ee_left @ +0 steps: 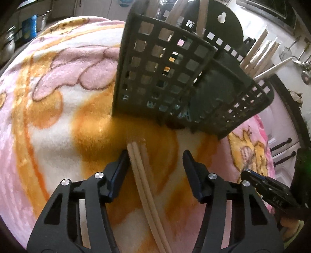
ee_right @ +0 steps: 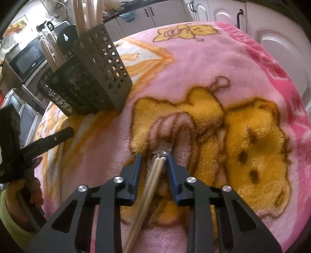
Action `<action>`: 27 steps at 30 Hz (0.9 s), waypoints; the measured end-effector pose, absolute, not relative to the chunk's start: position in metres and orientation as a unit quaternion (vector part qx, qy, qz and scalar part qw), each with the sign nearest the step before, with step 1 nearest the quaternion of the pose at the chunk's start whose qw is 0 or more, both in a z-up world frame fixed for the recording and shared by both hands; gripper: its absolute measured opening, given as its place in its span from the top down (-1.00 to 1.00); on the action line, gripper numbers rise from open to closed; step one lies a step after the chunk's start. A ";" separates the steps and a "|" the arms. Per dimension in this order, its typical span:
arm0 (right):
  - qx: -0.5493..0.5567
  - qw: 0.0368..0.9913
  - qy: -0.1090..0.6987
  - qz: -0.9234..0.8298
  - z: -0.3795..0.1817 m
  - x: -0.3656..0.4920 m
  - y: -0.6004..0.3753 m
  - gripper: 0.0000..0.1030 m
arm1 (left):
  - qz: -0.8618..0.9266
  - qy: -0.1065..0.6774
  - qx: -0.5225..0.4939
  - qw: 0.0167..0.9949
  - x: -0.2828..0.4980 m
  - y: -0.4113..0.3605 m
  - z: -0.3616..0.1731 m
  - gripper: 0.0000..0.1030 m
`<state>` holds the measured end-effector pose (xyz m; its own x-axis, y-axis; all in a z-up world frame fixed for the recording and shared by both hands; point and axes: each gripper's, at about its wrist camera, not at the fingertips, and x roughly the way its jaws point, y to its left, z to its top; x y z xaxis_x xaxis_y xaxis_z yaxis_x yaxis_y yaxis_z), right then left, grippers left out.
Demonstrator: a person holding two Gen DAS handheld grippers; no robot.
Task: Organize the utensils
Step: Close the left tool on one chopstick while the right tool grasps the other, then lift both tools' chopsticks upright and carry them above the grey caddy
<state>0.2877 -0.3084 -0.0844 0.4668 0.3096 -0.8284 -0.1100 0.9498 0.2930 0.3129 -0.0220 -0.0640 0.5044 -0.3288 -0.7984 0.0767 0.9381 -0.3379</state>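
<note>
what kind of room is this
Most likely a home kitchen. A microwave sits on the counter, ladles and a strainer hang on the wall, and white cabinets line the back. The work surface is covered by a pink cartoon blanket with a black utensil holder on it.

My left gripper (ee_left: 156, 155) points toward the caddy (ee_left: 165, 77), jaws spread wide, its left finger (ee_left: 121, 165) beside the chopsticks (ee_left: 141, 175) between them. My right gripper (ee_right: 154, 157) sits right of the caddy, jaws narrower, flanking a pair without clearly pinching it.
</note>
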 end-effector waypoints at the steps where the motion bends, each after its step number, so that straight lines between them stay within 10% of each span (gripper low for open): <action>1: 0.099 0.851 0.501 0.123 -0.085 0.288 -0.309 0.71 | -0.117 0.485 -0.126 0.858 0.315 -0.023 -0.064 0.15; 8: 0.183 0.836 0.496 0.145 -0.089 0.286 -0.320 0.85 | -0.099 0.484 -0.095 0.864 0.321 -0.018 -0.064 0.79; 27: 0.164 0.862 0.427 0.219 -0.041 0.264 -0.270 0.88 | -0.159 0.396 -0.099 0.899 0.277 0.002 -0.008 0.95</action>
<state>0.2637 -0.2703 -0.0412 0.5393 0.5181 -0.6639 -0.2381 0.8500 0.4699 0.2765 0.0024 -0.0078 0.6361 -0.3638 -0.6805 0.2063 0.9299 -0.3044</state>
